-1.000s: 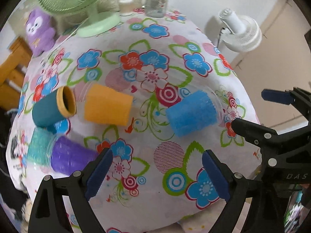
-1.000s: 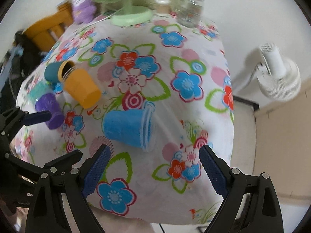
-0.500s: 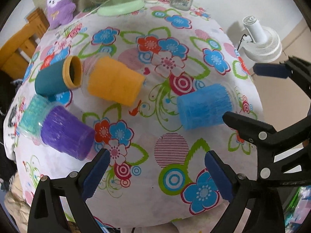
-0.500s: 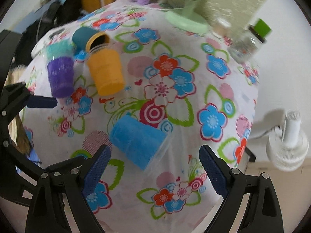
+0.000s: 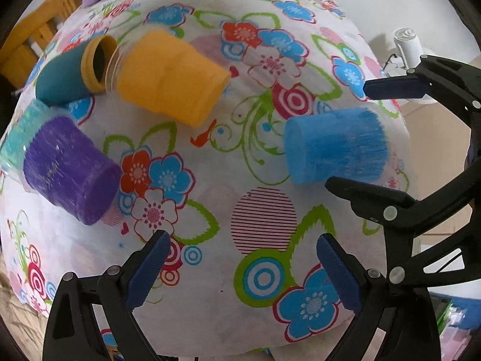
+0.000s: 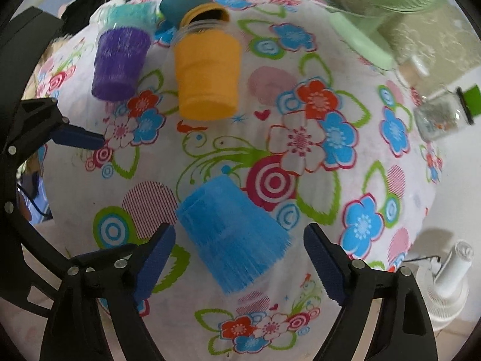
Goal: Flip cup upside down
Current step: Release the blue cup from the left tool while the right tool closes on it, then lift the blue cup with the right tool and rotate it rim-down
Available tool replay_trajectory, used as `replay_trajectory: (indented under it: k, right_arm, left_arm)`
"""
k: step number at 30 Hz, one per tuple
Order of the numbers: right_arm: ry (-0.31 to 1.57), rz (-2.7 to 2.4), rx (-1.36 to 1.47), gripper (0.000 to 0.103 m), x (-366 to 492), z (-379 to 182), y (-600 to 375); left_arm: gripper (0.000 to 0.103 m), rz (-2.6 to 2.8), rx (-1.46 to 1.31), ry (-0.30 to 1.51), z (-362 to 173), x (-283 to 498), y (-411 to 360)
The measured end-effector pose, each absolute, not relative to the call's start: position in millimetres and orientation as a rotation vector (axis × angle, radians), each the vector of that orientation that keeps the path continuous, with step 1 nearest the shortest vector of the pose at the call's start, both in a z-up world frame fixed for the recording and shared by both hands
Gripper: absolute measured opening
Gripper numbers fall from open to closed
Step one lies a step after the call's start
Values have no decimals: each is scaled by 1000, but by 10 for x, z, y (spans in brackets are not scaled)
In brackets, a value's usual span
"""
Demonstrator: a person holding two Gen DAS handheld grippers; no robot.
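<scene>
A blue cup [image 6: 233,236] lies on its side on the flowered tablecloth, its base pointing away from my right gripper; it also shows in the left wrist view [image 5: 335,147]. My right gripper [image 6: 239,263] is open, one finger on each side of the cup's wide end, not touching it. My left gripper [image 5: 243,269] is open and empty above the cloth, nearer than the cups. An orange cup [image 5: 168,75], a purple cup [image 5: 70,170] and a teal cup [image 5: 75,70] also lie on their sides.
A green fan base [image 6: 360,39] and a glass jar with a green lid [image 6: 440,115] stand at the far side of the table [image 5: 240,316]. A white fan [image 6: 451,273] stands on the floor beyond the table's right edge. A wooden chair [image 5: 27,48] is at the left.
My right gripper has moved in over the blue cup, which now lies between its fingers. My left gripper has moved closer to the table; the cups look larger.
</scene>
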State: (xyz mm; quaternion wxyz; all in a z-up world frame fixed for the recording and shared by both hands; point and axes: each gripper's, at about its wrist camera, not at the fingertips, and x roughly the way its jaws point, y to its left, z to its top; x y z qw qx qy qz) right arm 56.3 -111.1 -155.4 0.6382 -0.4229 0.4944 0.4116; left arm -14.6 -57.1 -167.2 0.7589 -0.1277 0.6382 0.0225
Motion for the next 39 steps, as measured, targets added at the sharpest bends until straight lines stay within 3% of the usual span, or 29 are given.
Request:
replay_trajectory:
  k: [13,22,30,32,36,39]
  right_arm:
    - [1118,1015,-1018,88,633,-1586,-959]
    - [1002,1056,-1136,88,506,-1338,-893]
    - [1051,1161,-1228,87,370,-1645,-765]
    - [1066,1170,-1258,83,323,-1754,-759]
    - [1136,1141,-1309,61,277,-1998,-784]
    - [1169,1129,-1241,58,303,-1986,-810]
  left_arm:
    - [99,95,-328,1418,-1823,-180,-391]
    - [99,73,-345,1408,-1719,-116,-306]
    - [99,123,-333,1432,-1766,-266,-153]
    - [99,137,-334,1445,-1820,-343,-98]
    - [99,138,-362,1441,-1845,-450,-28]
    - [99,136,-375,1437,-1829,-477,3]
